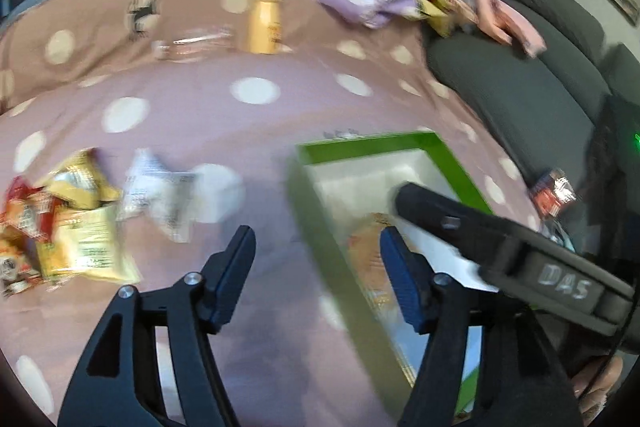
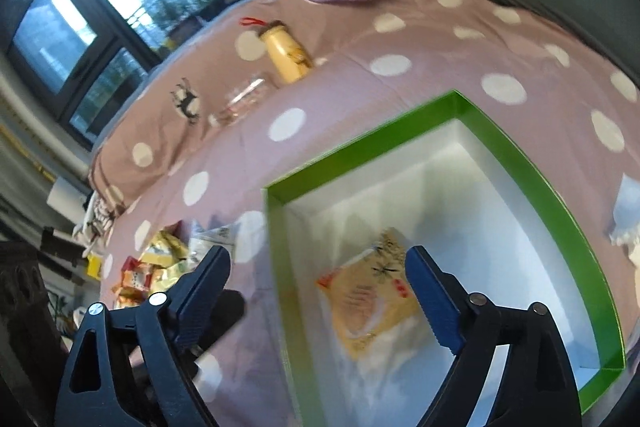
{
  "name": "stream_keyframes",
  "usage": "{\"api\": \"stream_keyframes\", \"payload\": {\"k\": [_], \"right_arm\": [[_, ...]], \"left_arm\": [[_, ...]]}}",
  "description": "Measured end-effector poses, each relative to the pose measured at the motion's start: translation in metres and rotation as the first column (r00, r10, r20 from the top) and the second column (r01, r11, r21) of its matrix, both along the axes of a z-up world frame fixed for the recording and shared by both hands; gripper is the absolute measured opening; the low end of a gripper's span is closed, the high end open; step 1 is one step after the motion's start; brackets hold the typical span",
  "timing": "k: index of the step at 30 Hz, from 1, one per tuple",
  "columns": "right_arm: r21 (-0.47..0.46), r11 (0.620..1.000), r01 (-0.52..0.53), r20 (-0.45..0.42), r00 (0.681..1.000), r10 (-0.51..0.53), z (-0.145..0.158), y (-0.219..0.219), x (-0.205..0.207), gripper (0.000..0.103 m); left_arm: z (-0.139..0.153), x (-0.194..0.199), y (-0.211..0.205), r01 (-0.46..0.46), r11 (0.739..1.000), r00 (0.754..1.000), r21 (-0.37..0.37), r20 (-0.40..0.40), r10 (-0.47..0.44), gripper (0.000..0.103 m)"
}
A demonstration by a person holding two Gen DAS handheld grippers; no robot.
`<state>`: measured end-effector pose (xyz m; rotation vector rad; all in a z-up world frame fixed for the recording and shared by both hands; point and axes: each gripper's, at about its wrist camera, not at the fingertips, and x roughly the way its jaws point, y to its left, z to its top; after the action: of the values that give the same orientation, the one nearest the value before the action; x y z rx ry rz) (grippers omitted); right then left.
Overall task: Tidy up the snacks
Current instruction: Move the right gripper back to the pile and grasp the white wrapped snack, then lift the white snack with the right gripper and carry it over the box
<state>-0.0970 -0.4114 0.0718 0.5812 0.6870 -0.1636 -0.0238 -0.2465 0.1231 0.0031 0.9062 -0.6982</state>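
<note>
Both your left gripper [image 1: 316,267] and right gripper [image 2: 318,291] have their jaws apart and empty. One yellow snack packet [image 2: 372,301] lies flat inside the green box [image 2: 516,163]; the remaining snack pile [image 1: 68,227] sits left of the box on the dotted bedspread [image 1: 256,131]. These packets look light, crinkly and slippery, so pinch a sealed edge. Mind the box's thin walls; left of it there's open room.

Open, empty left gripper [image 1: 318,259] between snack packets [image 1: 76,223] and green-rimmed box [image 1: 368,147].
</note>
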Motion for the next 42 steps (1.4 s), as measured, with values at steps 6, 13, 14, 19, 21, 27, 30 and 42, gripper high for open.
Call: {"api": "stream_keyframes", "payload": {"k": [6, 13, 14, 19, 21, 27, 30, 42], "right_arm": [[-0.036, 0.995, -0.094, 0.005, 0.996, 0.094, 0.011, 0.042, 0.02, 0.091], [0.013, 0.969, -0.248, -0.062, 0.967, 0.248, -0.002, 0.107, 0.081, 0.091], [0.025, 0.967, -0.255, -0.081, 0.963, 0.256, -0.008, 0.112, 0.091, 0.091], [0.012, 0.973, -0.233, -0.198, 0.953, 0.23, -0.046, 0.135, 0.144, 0.091], [0.017, 0.977, -0.214, -0.217, 0.953, 0.213, -0.055, 0.136, 0.157, 0.091], [-0.018, 0.98, -0.197, -0.262, 0.947, 0.186, -0.07, 0.14, 0.188, 0.065], [-0.025, 0.978, -0.206, -0.253, 0.948, 0.194, -0.072, 0.142, 0.188, 0.058], [-0.075, 0.886, -0.458, -0.169, 0.881, 0.441, -0.025, 0.195, 0.08, 0.054]], "left_arm": [[0.0, 0.021, 0.074, -0.183, 0.983, 0.983, 0.03, 0.005, 0.183, 0.071], [-0.011, 0.033, 0.144, -0.345, 0.936, 0.938, 0.067, -0.01, 0.347, 0.072], [-0.013, 0.034, 0.153, -0.362, 0.93, 0.932, 0.071, -0.01, 0.363, 0.072], [-0.028, 0.036, 0.187, -0.419, 0.903, 0.905, 0.091, -0.034, 0.424, 0.072], [-0.035, 0.035, 0.202, -0.44, 0.893, 0.894, 0.098, -0.045, 0.446, 0.072], [-0.045, 0.032, 0.226, -0.479, 0.871, 0.871, 0.111, -0.065, 0.487, 0.072], [-0.045, 0.028, 0.234, -0.49, 0.866, 0.864, 0.105, -0.073, 0.498, 0.072], [-0.029, -0.009, 0.239, -0.477, 0.874, 0.875, 0.089, -0.043, 0.482, 0.072]]}}
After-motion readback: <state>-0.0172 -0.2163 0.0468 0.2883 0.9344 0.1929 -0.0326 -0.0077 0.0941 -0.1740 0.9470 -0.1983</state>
